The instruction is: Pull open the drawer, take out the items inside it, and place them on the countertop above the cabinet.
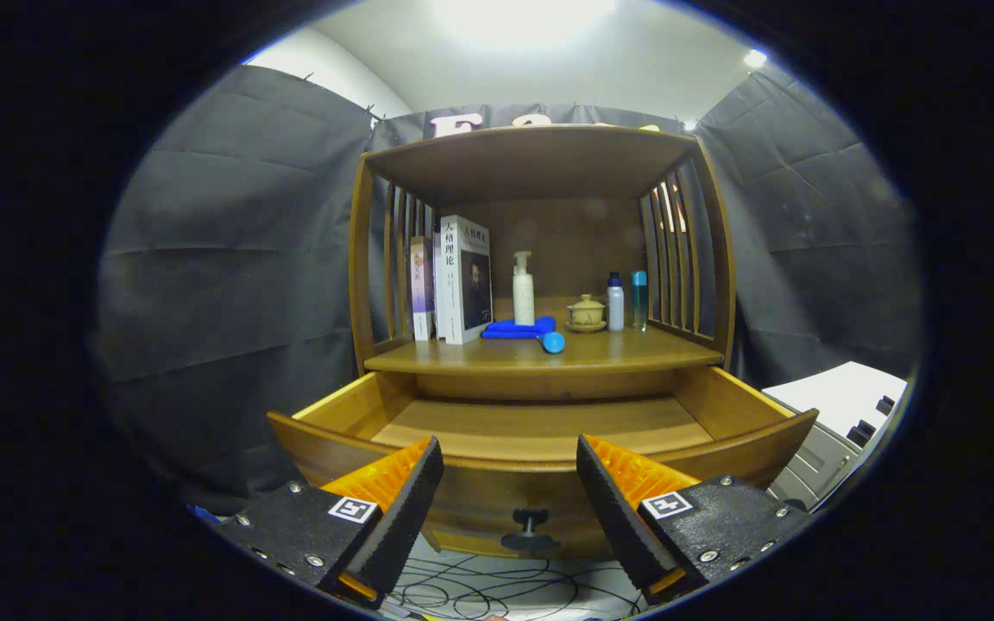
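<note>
The wooden drawer stands pulled out beneath the countertop, its bare wooden floor showing with nothing lying on the visible part. A dark knob sticks out of the drawer front, low between my fingers. My gripper is open and holds nothing, its fingertips just in front of the drawer's front rim. On the countertop lie a folded blue cloth and a blue cylinder beside it, near the front middle.
Further back on the countertop stand books at the left, a white pump bottle, a small lidded cup and two slim bottles. A white appliance sits right of the cabinet. Cables lie on the floor below.
</note>
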`<control>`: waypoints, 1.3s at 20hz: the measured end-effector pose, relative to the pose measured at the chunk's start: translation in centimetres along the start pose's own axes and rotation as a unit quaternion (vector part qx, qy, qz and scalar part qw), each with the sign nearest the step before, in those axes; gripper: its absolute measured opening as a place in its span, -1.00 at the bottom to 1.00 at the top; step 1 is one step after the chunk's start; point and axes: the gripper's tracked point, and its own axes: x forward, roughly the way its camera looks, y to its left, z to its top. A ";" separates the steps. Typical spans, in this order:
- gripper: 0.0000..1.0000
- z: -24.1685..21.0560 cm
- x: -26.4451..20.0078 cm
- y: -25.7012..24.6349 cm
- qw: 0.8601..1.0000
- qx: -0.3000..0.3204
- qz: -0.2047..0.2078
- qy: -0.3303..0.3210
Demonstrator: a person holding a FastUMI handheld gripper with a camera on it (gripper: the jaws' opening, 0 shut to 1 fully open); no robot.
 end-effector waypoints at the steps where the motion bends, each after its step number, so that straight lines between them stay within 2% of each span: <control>1: 0.91 -0.6 -0.1 0.0 1.000 -0.004 -0.005 0.005; 4: 0.91 -2.4 -0.1 -0.4 0.999 -0.002 -0.034 0.022; 9: 0.92 -4.4 1.0 -0.3 0.998 0.013 -0.033 0.045; 14: 0.91 -5.3 1.9 -1.4 0.996 0.030 -0.060 0.057; 26: 0.90 -5.5 2.1 -1.0 0.995 0.040 -0.066 0.069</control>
